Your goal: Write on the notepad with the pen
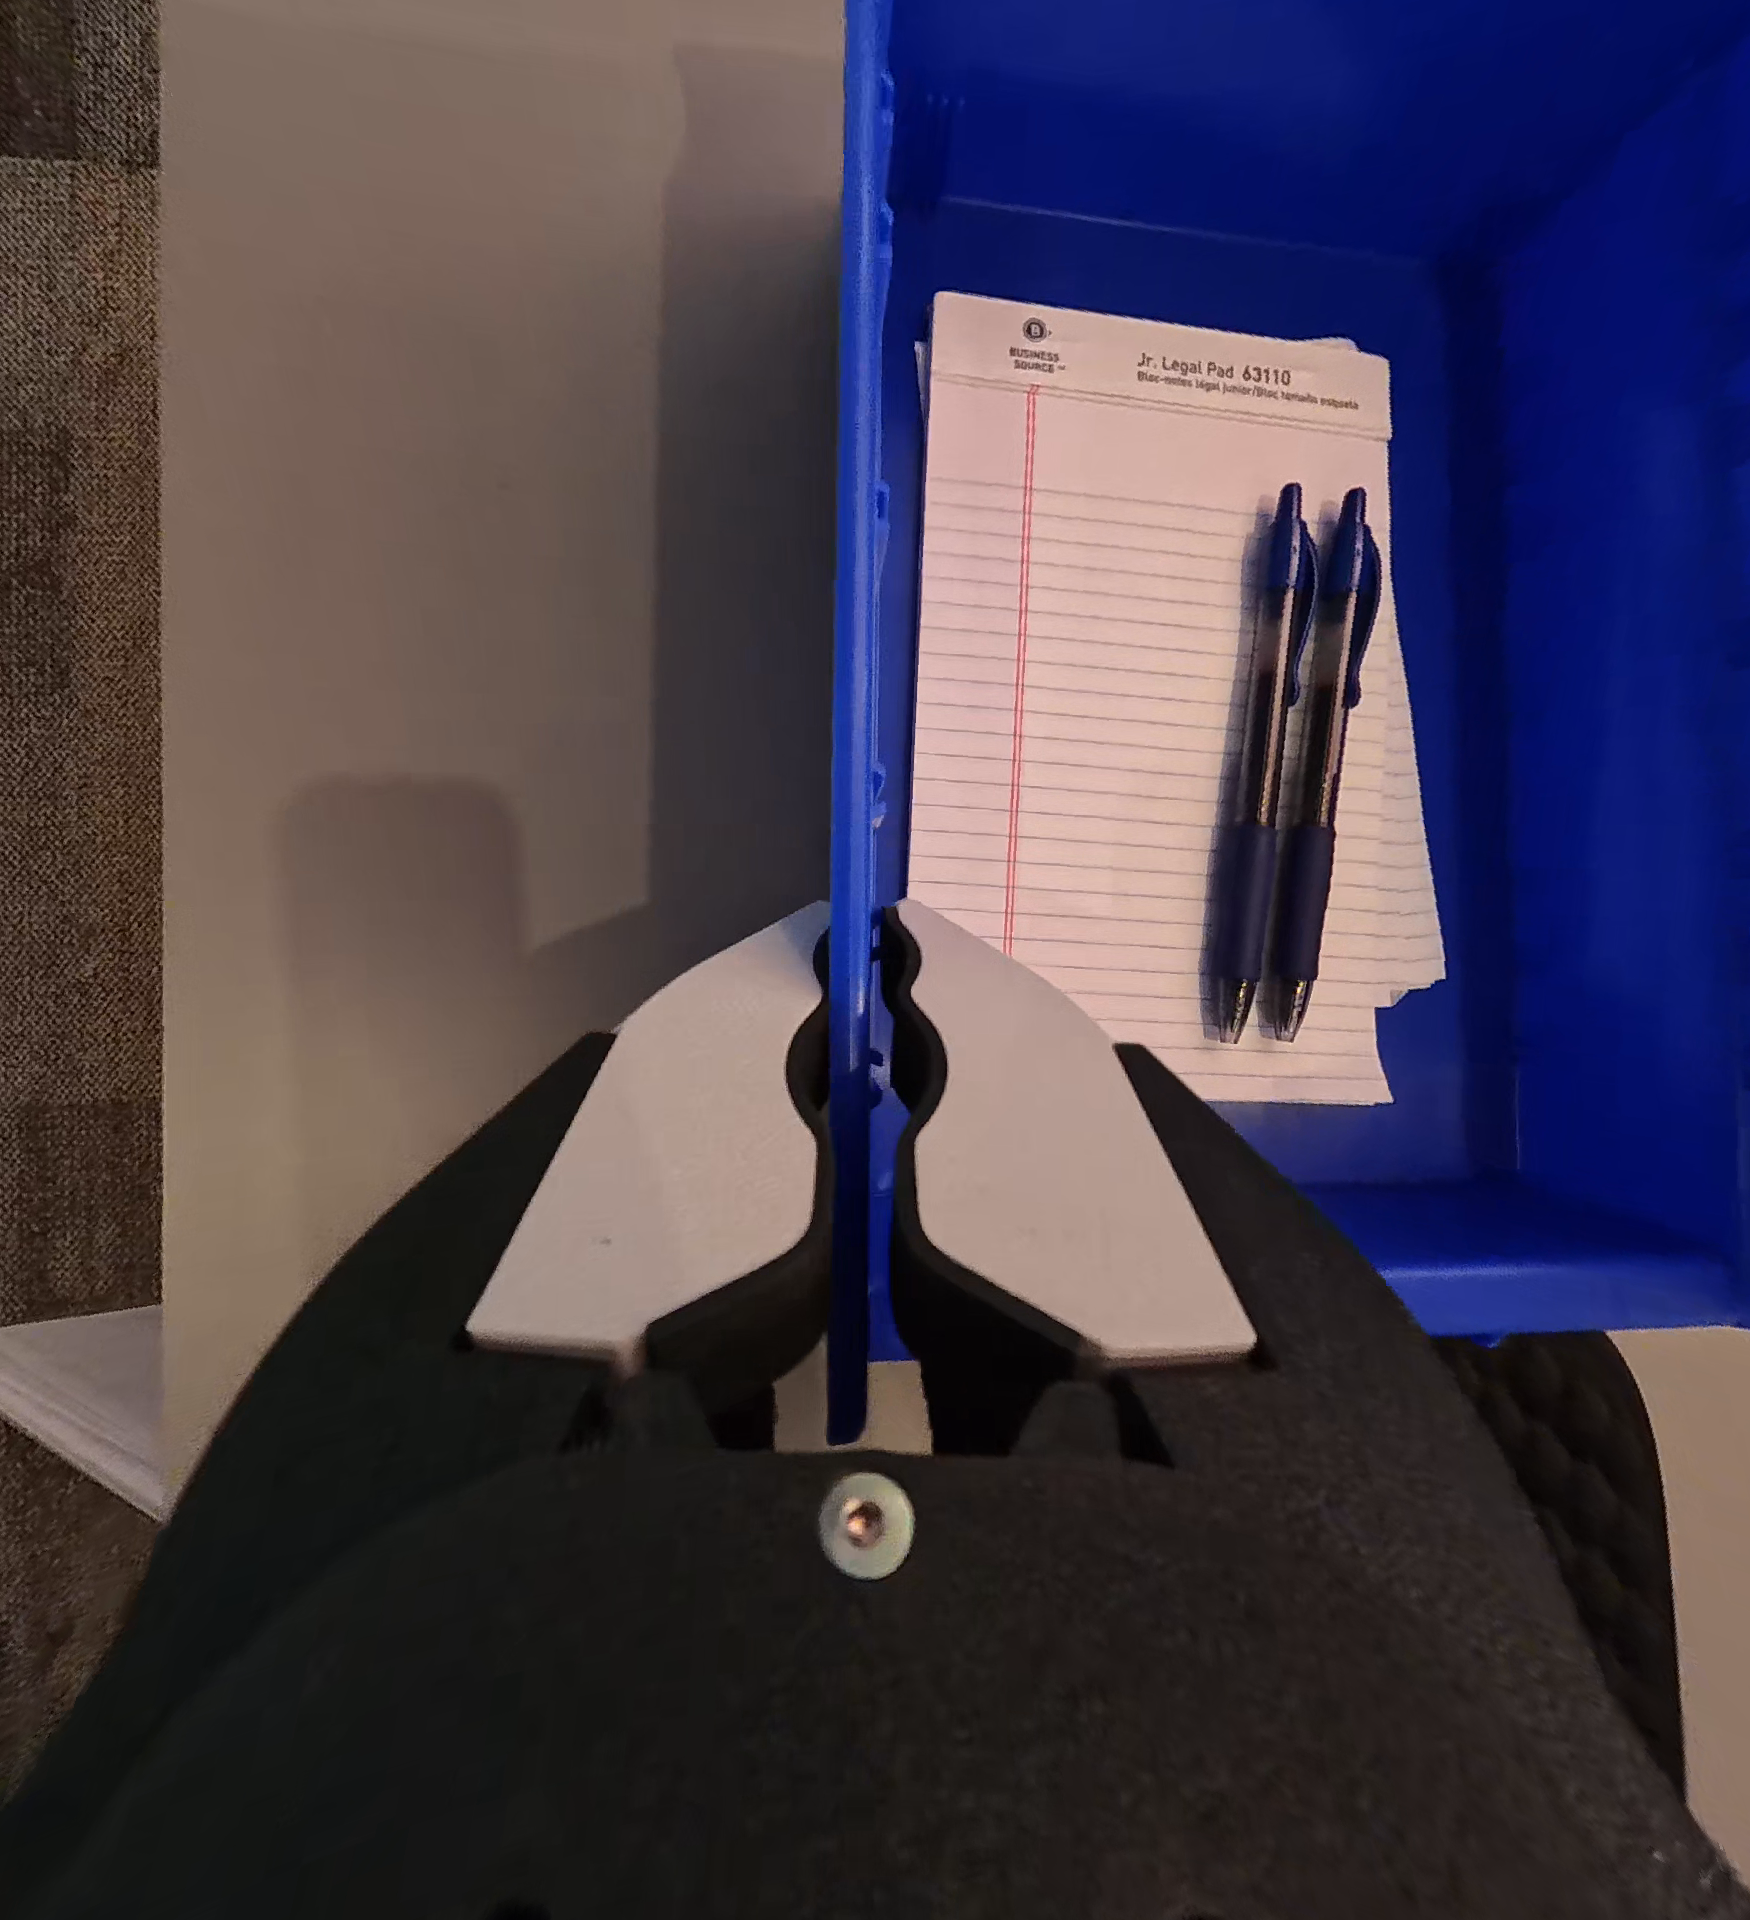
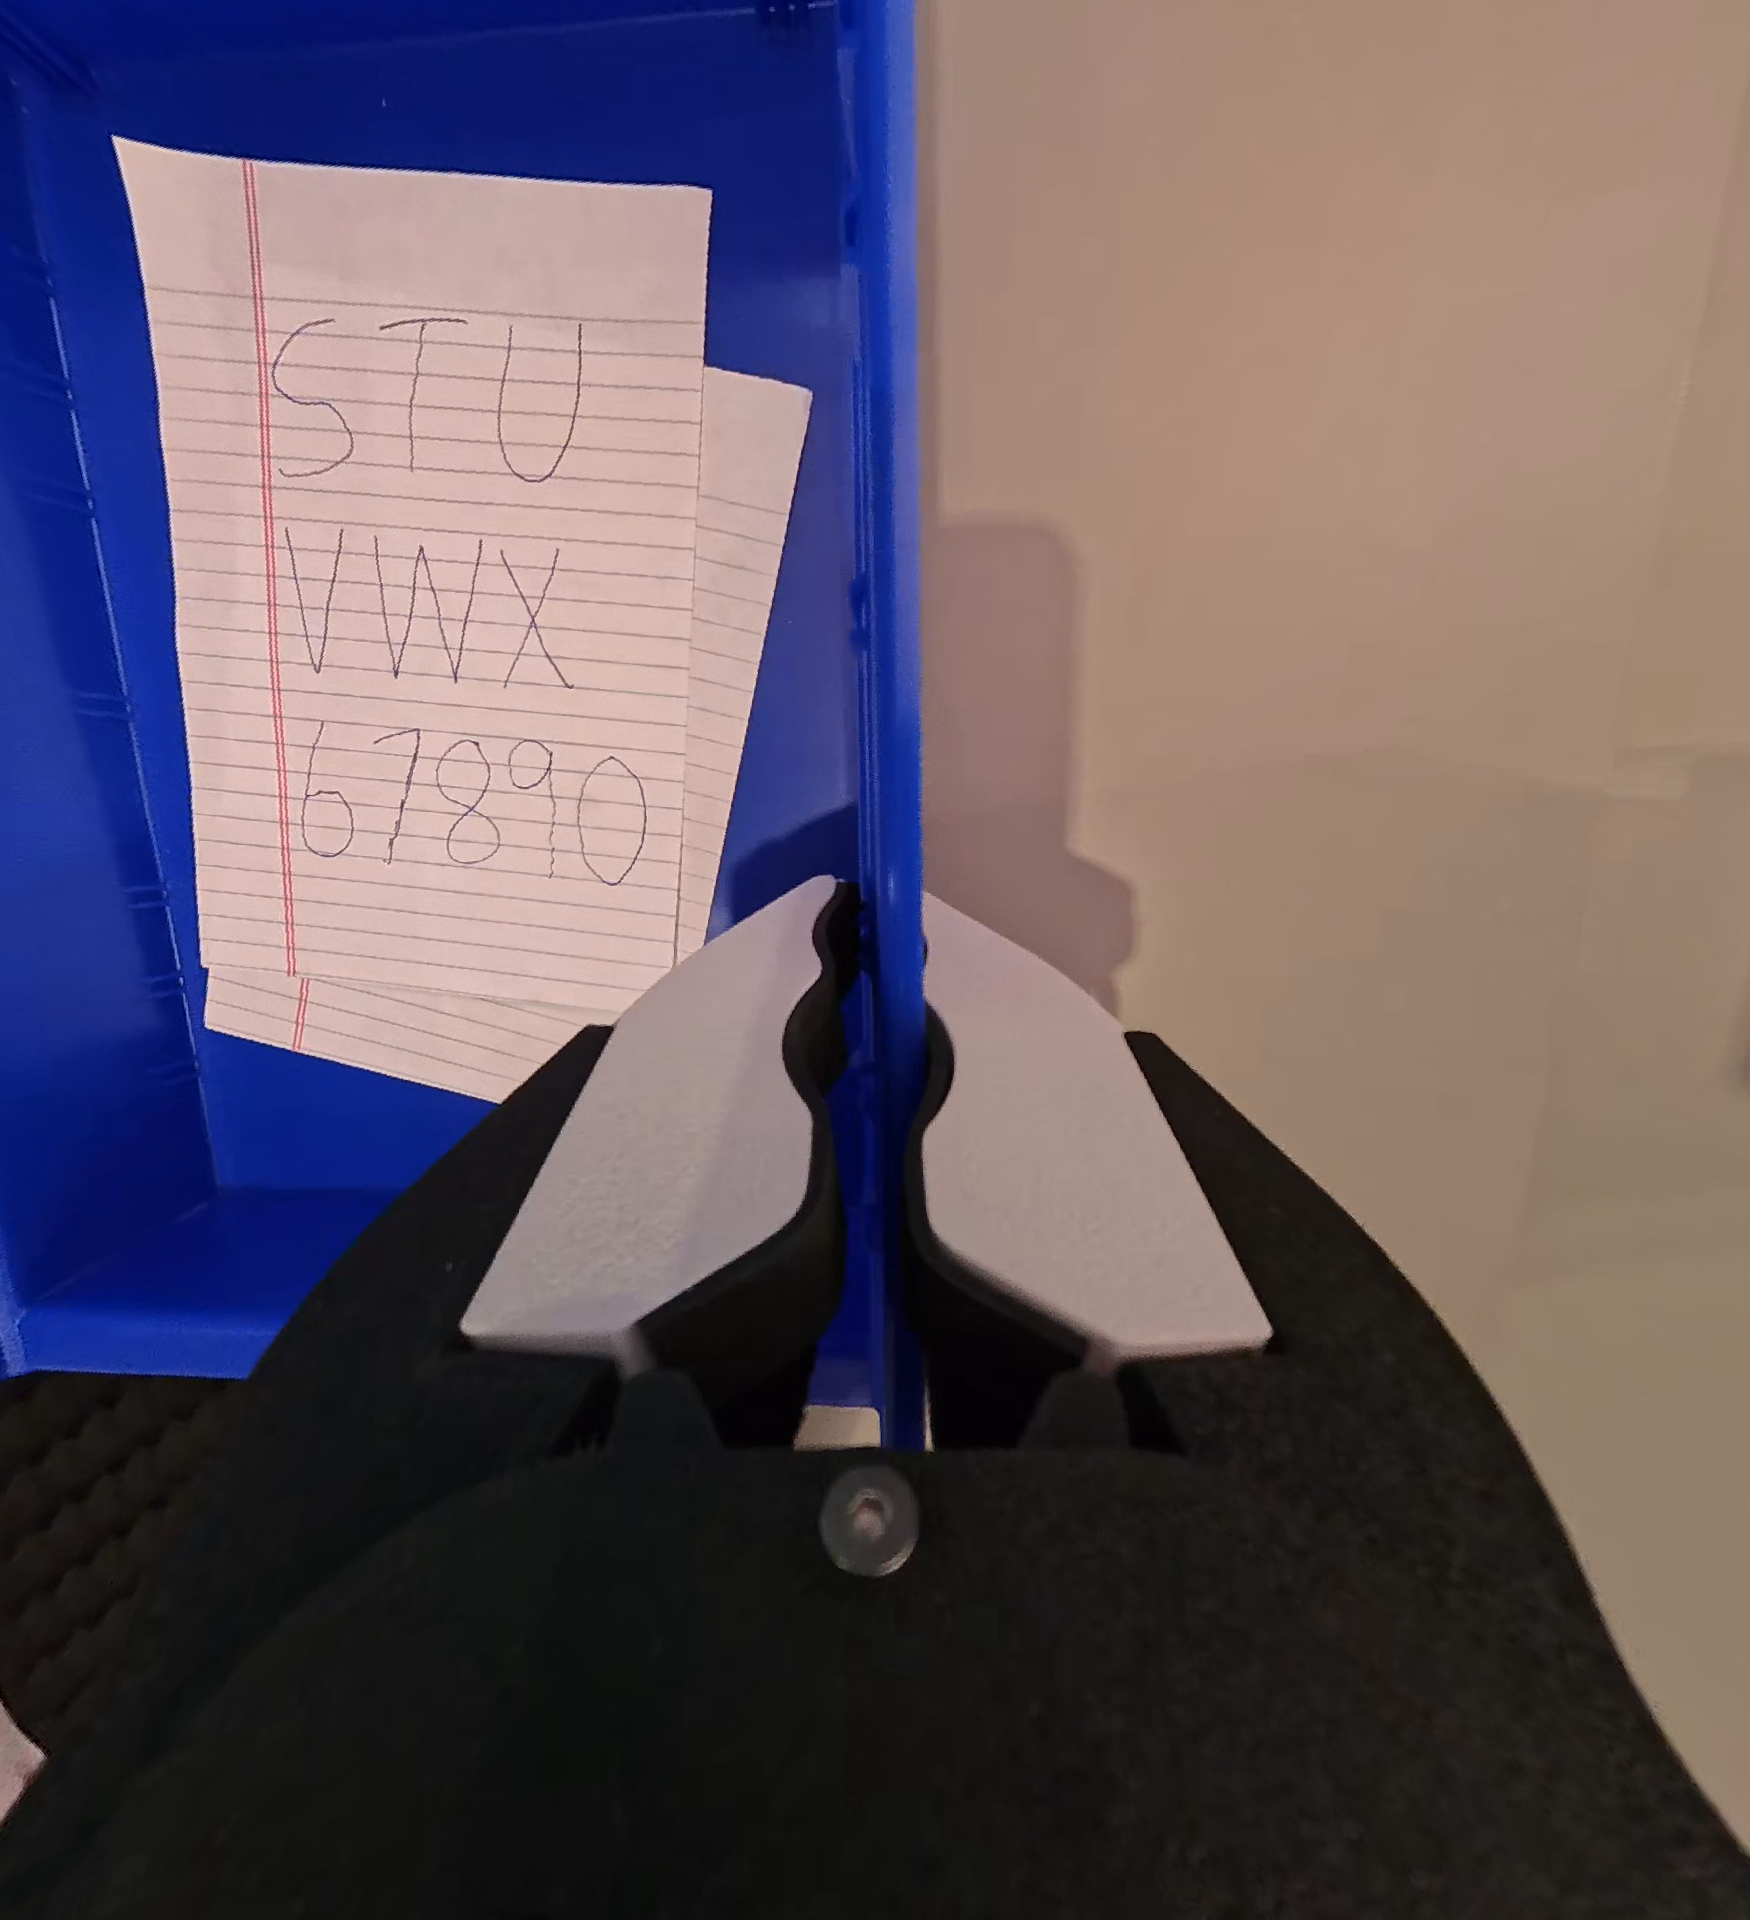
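Beige tabletop (image 1: 497,520) with carpet (image 1: 19,727) off to one side, and a blue bin (image 1: 1629,727) sitting on it. Left claw (image 1: 855,935) is clamped on one bin wall and right claw (image 2: 876,914) is clamped on the opposite wall, so I'd guess it's a two-handed carry or reposition before any writing. Notepad (image 1: 1110,727) lies flat on the bin floor by the left wall, two pens (image 1: 1286,769) side by side on top of it. Loose written sheets (image 2: 455,582) lie near the right wall.
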The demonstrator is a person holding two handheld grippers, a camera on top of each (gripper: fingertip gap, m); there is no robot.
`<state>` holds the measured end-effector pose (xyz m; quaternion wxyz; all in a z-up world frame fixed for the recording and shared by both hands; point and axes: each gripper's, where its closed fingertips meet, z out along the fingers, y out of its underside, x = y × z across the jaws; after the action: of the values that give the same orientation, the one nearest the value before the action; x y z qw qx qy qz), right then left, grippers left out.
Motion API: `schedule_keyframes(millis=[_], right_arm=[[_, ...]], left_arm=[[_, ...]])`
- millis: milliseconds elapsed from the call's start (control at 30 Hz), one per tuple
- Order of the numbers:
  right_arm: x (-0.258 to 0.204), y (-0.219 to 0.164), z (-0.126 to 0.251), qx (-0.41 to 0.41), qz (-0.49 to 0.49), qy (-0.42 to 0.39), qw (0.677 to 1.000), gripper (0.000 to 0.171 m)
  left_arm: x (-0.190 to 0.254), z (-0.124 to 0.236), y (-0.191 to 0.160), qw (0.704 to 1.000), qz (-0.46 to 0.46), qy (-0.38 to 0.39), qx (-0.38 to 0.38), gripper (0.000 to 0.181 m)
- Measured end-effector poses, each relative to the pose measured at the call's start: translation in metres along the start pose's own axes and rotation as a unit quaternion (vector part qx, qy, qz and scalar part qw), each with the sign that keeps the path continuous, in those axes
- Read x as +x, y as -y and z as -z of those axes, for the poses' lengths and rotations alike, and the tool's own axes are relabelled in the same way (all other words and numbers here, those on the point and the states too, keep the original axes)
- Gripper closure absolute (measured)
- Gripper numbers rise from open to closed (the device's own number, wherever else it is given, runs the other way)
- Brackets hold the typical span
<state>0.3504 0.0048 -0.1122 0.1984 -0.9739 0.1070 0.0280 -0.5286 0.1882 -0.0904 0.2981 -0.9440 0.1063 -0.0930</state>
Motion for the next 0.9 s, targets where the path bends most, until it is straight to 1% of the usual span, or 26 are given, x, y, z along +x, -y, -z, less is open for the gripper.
schedule_keyframes(millis=[333,900], right_arm=[[-0.003,0.003,-0.001,0.005,-0.041,0.014,0.999,0.165],[-0.012,0.018,-0.009,0.012,-0.064,0.011,0.998,0.164]], left_arm=[[-0.001,-0.001,0.002,0.999,0.029,0.020,0.030,0.176],[0.000,-0.001,0.001,0.996,0.071,0.041,0.038,0.175]])
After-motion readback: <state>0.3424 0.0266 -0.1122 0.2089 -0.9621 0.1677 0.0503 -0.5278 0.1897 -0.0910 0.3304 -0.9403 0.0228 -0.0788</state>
